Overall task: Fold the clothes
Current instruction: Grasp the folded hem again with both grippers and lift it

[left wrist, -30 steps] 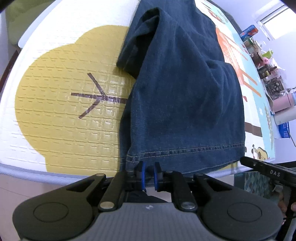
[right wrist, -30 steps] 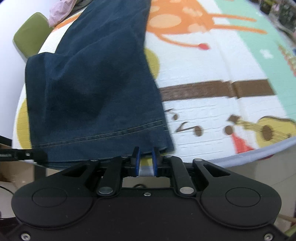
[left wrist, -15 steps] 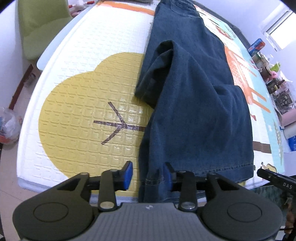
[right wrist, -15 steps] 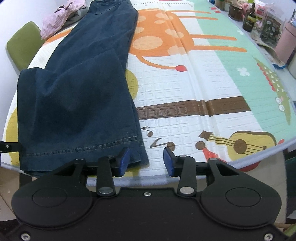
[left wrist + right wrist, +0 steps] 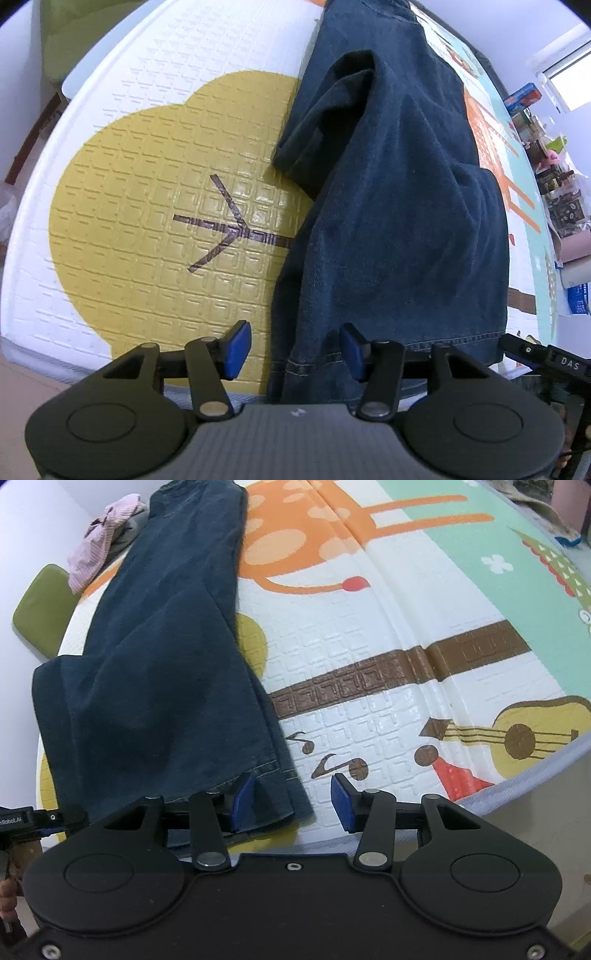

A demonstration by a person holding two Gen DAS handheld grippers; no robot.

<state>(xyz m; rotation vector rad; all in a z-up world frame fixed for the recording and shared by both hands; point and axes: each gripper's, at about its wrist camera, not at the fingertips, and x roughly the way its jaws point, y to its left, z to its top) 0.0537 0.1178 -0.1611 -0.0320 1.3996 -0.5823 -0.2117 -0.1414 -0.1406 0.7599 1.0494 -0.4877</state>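
Left gripper (image 5: 293, 349) released, jaws wide, jeans (image 5: 399, 206) hem between them | right gripper (image 5: 291, 803) released, hem corner by its left finger | jeans stretch ahead along play mat (image 5: 388, 672), far-left leg bunched

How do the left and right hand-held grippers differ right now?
The left hand-held gripper straddles the jeans hem, denim between its fingers. The right hand-held gripper sits at the hem's corner: one finger over denim, the other over the play mat. Both are open, gripping nothing.
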